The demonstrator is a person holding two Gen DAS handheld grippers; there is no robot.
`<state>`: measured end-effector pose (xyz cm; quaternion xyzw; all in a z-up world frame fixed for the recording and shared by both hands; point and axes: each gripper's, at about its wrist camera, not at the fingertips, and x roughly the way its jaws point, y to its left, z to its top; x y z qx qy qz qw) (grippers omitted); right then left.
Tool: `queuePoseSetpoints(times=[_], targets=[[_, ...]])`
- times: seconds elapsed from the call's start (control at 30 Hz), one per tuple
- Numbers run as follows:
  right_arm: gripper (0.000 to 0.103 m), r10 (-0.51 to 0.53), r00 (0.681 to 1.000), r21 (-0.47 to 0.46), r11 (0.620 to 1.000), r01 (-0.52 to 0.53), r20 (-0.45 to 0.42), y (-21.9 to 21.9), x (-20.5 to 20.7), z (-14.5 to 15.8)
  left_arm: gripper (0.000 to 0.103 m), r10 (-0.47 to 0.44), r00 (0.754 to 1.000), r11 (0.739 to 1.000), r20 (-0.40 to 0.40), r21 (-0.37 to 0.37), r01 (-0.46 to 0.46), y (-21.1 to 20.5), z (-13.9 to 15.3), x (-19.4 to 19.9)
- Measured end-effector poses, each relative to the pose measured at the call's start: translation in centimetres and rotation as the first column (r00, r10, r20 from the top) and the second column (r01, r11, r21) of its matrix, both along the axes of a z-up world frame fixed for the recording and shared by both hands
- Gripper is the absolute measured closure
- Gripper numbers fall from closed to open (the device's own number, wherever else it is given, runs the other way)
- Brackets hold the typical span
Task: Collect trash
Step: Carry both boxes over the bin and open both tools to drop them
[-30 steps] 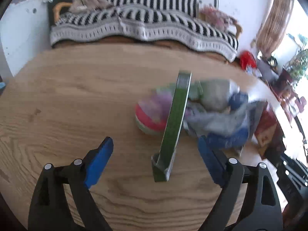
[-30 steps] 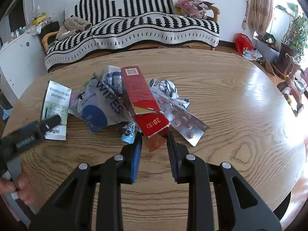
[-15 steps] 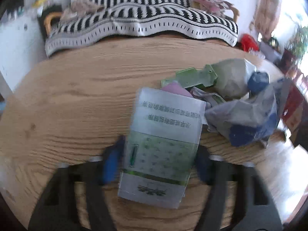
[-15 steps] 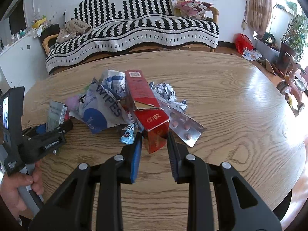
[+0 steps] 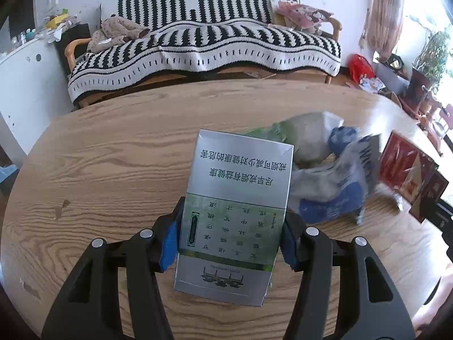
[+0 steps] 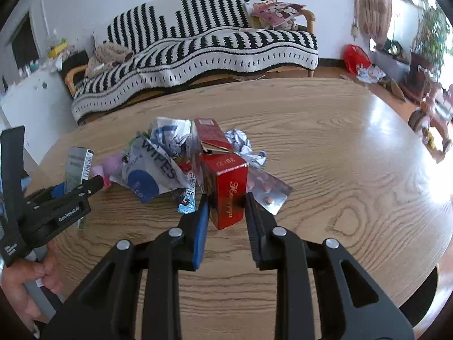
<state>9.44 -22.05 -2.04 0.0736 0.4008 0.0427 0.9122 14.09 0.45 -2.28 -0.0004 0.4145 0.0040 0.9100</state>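
Above the wooden counter (image 5: 113, 155), left gripper (image 5: 229, 236) clamps the silver-green flat carton (image 5: 237, 206); right gripper (image 6: 226, 218) clamps the red cardboard box (image 6: 228, 192). Both grips sit near an end, so either could pivot and slip.

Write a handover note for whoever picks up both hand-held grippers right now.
Left hand-held gripper: shut on the green-and-silver box.
Right hand-held gripper: shut on the red box.
Wipes packet, blister strip and crumpled wrappers lie piled on the wooden table.
Done: two boxes gripped.
Left: bin both, then clear the pile. No bin in view.
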Motion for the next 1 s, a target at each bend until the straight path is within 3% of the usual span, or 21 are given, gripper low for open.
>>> queuePoseSetpoints(times=[0.33,0.6,0.83,1.0], targets=[[0.079,-0.117,0.992,0.082,0.99,0.112,0.054,-8.1,-4.8,2.7,0.046,-0.128,0.99,0.991,0.066,-0.022,0.13,-7.5,3.0,-1.7],[0.079,-0.276,0.959,0.084,0.959,0.27,0.069,-18.5,-11.0,3.4,0.046,-0.263,0.96,0.962,0.095,-0.051,0.269,-16.5,4.2,-4.1],[0.079,-0.442,0.895,0.094,0.895,0.435,0.061,-28.1,-18.0,2.9,0.046,-0.417,0.901,0.897,0.115,-0.11,0.429,-25.9,4.2,-7.6],[0.079,-0.549,0.835,0.1,0.833,0.544,0.039,-34.2,-23.3,1.7,0.046,-0.54,0.832,0.819,0.125,-0.149,0.554,-33.2,3.5,-10.6]])
